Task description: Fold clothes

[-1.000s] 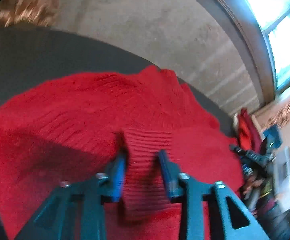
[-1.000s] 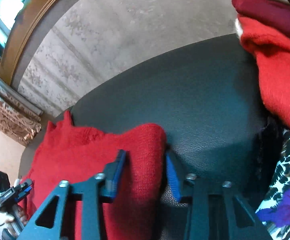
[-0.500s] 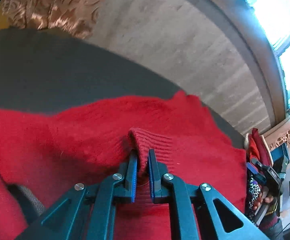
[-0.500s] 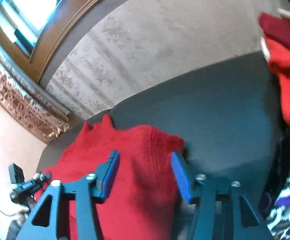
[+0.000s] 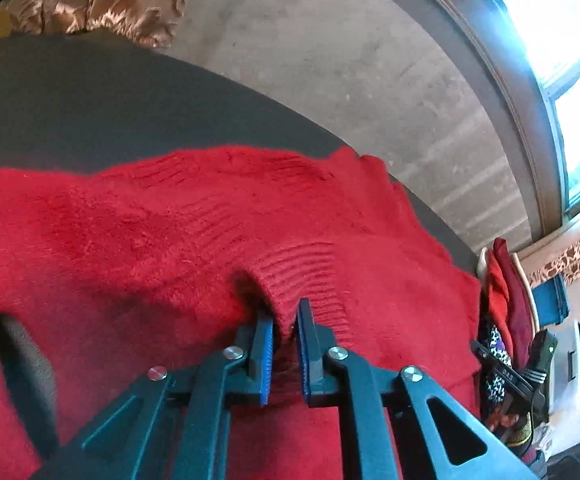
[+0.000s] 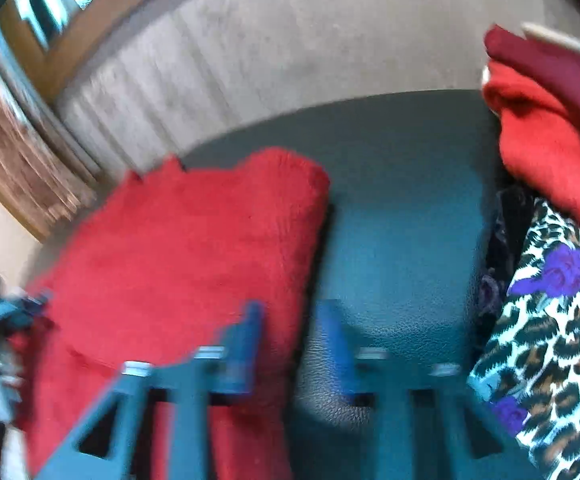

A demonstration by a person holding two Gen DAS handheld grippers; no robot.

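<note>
- The red sweater (image 5: 170,248) lies spread on the dark grey leather surface (image 5: 90,104), which stands against a grey wall under a window.
- The left tongs (image 5: 284,320) are pressed together on the ribbed cuff (image 5: 306,276) of the sweater; the cuff stands up a little between the two blue pads and lies on top of the sweater body.
- The right tongs (image 6: 290,312) are spread. The picture from this side is blurred.
- The folded right edge of the red sweater (image 6: 194,248) lies between the spread fingers, close to the left finger (image 6: 246,340); the other finger is over bare leather (image 6: 402,240).
- To the right lie a leopard-print cloth (image 6: 546,352) with purple flowers and a pile of red clothes (image 6: 542,128), apart from the sweater.
</note>
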